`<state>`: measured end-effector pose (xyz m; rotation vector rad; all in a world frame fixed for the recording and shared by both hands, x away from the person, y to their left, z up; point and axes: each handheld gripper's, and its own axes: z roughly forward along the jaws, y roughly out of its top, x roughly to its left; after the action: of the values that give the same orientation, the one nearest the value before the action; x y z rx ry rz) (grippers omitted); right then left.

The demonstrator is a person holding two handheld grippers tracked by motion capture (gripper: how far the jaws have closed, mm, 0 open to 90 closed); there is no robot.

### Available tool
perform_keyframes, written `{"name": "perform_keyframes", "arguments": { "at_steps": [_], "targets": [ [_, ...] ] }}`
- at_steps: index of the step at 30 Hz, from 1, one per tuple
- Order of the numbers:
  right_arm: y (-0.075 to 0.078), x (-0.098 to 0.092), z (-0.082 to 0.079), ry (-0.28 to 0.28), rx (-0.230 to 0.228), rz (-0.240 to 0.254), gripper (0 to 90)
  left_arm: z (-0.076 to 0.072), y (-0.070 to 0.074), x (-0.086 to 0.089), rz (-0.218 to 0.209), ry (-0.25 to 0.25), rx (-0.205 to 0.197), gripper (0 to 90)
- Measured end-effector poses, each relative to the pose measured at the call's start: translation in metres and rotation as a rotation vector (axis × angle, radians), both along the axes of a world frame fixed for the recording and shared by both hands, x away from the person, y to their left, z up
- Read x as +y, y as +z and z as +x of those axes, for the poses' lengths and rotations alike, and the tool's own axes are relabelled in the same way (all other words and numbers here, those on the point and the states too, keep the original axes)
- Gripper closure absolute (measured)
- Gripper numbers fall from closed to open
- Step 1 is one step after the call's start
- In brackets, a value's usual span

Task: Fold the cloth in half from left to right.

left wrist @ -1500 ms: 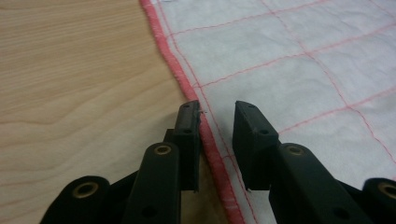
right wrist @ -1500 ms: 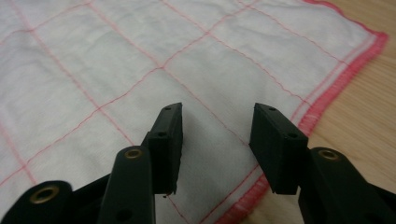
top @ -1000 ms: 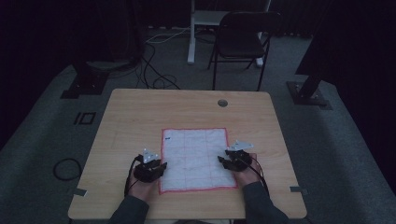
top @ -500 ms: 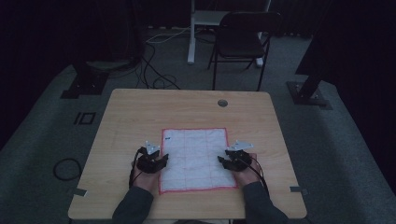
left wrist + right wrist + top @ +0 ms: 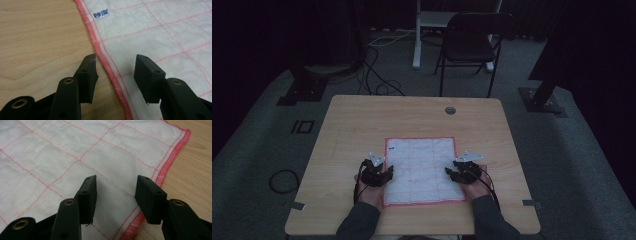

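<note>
On the wooden table (image 5: 362, 125), the white cloth (image 5: 422, 165) is lying flat; left gripper (image 5: 115, 67), jaws just widened, and right gripper (image 5: 116, 188) are gaping empty, straddling opposite hems. Uneven pinches could be bunching it.

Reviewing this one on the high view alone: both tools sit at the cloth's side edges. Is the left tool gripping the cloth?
Observer: No. The left tool has just been opening its jaws. They straddle the red edge of the cloth and the pads do not press it.
Operator: And the right tool?
Observer: The right tool is open too, above the opposite red edge.
Operator: What is the blue mark?
Observer: A small white label with blue characters, sewn just inside the edge.
</note>
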<state>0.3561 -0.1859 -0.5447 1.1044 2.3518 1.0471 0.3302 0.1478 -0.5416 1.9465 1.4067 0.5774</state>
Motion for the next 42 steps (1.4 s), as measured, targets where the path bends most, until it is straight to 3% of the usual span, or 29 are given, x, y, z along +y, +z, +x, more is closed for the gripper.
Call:
{"name": "perform_keyframes", "arguments": {
  "at_steps": [4,11,15,20,23,29,35,39,42],
  "targets": [
    [0.000,0.000,0.000,0.000,0.002,0.001,51.4,-0.003,0.000,-0.003,0.003,0.016,0.003,54.0],
    [0.000,0.000,0.000,0.000,0.004,0.003,50.9,-0.007,0.002,-0.007,-0.032,0.005,0.020,60.0],
    [0.000,0.000,0.000,0.001,0.005,0.003,50.8,-0.006,0.001,-0.005,-0.038,0.008,0.021,75.4],
    [0.000,0.000,0.000,-0.001,0.009,0.008,49.0,-0.003,0.001,0.002,-0.097,-0.006,0.044,85.7],
    [0.000,-0.002,0.000,-0.004,0.027,0.037,48.5,-0.002,0.001,0.005,-0.100,-0.007,0.050,86.6],
    [0.002,-0.001,-0.004,0.010,0.022,0.026,48.6,-0.003,0.002,0.012,-0.103,-0.008,0.055,87.2],
    [0.003,-0.001,-0.005,0.011,0.019,0.026,48.3,-0.005,0.003,0.025,-0.112,0.023,0.060,87.6],
    [0.003,-0.002,-0.005,0.006,0.016,0.022,48.3,-0.005,0.002,0.033,-0.154,0.032,0.055,87.6],
    [0.003,-0.003,-0.005,0.003,0.017,0.026,48.3,-0.006,0.007,0.031,-0.185,0.005,0.036,87.7]
  ]
}}
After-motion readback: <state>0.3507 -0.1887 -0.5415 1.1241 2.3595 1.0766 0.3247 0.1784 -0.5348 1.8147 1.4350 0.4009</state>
